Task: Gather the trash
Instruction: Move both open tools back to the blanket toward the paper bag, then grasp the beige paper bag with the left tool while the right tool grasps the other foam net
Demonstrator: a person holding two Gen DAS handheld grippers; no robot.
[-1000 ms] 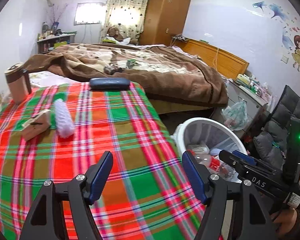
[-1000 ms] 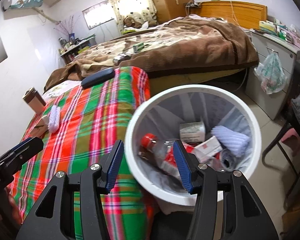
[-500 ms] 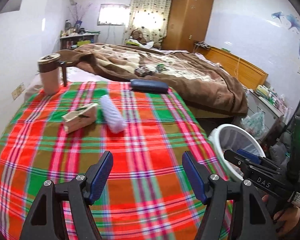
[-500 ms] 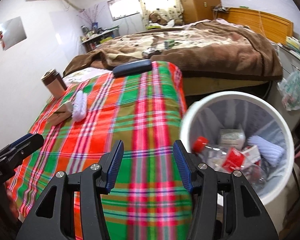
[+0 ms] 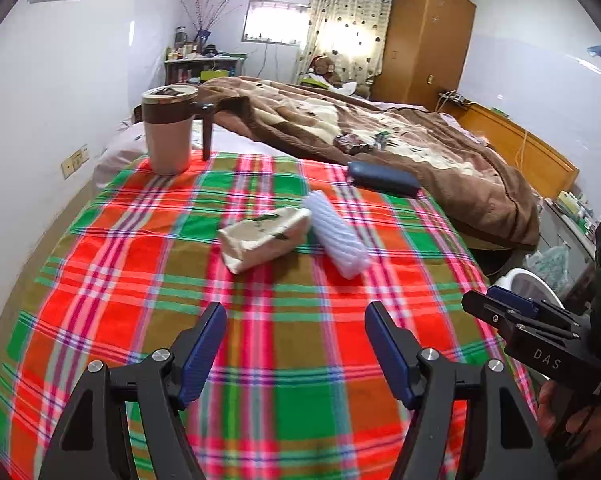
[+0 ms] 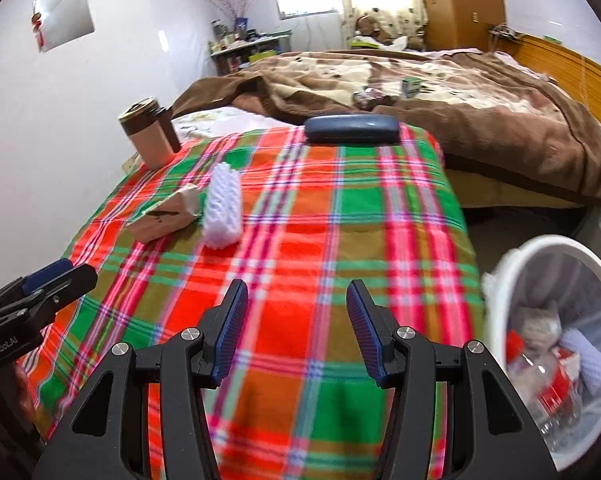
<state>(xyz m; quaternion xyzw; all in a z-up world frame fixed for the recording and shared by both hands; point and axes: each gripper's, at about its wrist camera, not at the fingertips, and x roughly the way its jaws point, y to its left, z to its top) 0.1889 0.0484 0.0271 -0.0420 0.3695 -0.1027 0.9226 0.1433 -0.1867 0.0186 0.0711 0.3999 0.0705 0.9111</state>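
Observation:
A white foam net sleeve (image 5: 335, 238) and a beige tissue pack (image 5: 265, 237) lie side by side on the plaid table (image 5: 140, 280); both also show in the right wrist view, the sleeve (image 6: 221, 212) and the pack (image 6: 165, 216). The white trash bin (image 6: 496, 280) stands right of the table and holds a bottle, boxes and another foam sleeve. My left gripper (image 5: 296, 350) is open and empty over the near table, short of the sleeve. My right gripper (image 6: 296, 326) is open and empty over the table's near right part.
A brown-and-cream mug (image 5: 167, 133) stands at the table's far left. A dark blue glasses case (image 5: 382, 178) lies at the far edge. A bed with a brown blanket (image 5: 420, 152) lies beyond. The bin rim (image 5: 512, 280) peeks at the table's right.
Both grippers swung left, away from the bin and over the table. The foam sleeve and tissue pack now sit nearer the centre of both views. Both grippers stayed open.

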